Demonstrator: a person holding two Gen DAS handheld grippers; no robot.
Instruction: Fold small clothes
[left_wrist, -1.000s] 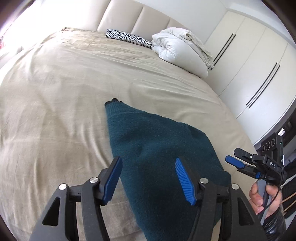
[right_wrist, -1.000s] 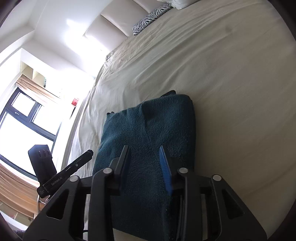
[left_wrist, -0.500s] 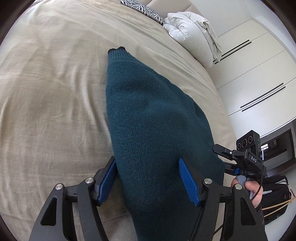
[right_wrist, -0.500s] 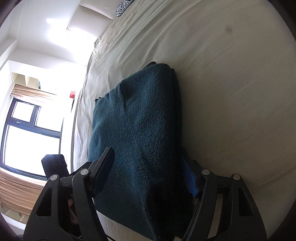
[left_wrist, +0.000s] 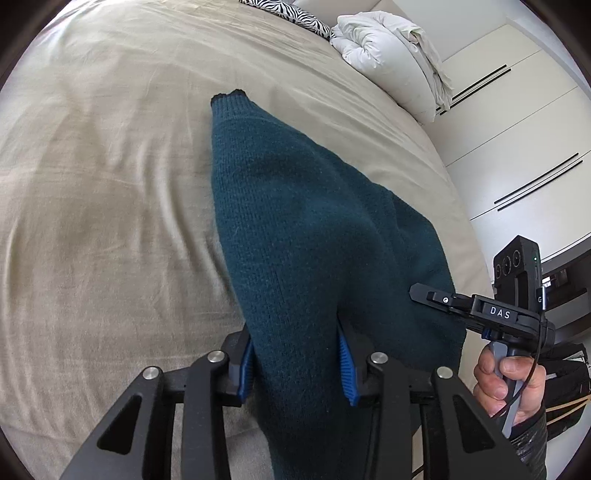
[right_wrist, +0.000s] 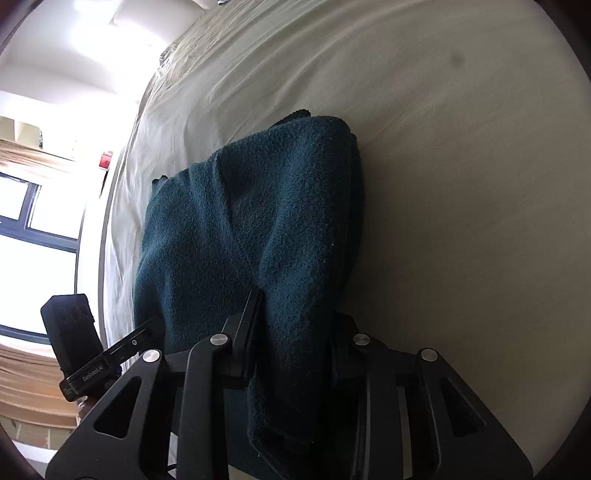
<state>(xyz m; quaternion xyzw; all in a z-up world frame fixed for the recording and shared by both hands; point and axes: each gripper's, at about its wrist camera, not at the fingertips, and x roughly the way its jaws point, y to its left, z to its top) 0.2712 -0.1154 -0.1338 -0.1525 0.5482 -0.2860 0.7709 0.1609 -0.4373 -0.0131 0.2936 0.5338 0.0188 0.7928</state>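
Lying on the bed (left_wrist: 110, 192), near its close edge, the teal sweater (left_wrist: 295, 229) is being gathered at two spots. Its cuff is pointing toward the pillow (left_wrist: 384, 55) and the zebra cushion (left_wrist: 295, 14). The left gripper (left_wrist: 297, 365) is closing, its blue pads (left_wrist: 347, 365) pinching a bunched fold of knit. The right gripper (right_wrist: 291, 325) is closing too, squeezing another raised fold, with a hand (left_wrist: 506, 384) working its handle.
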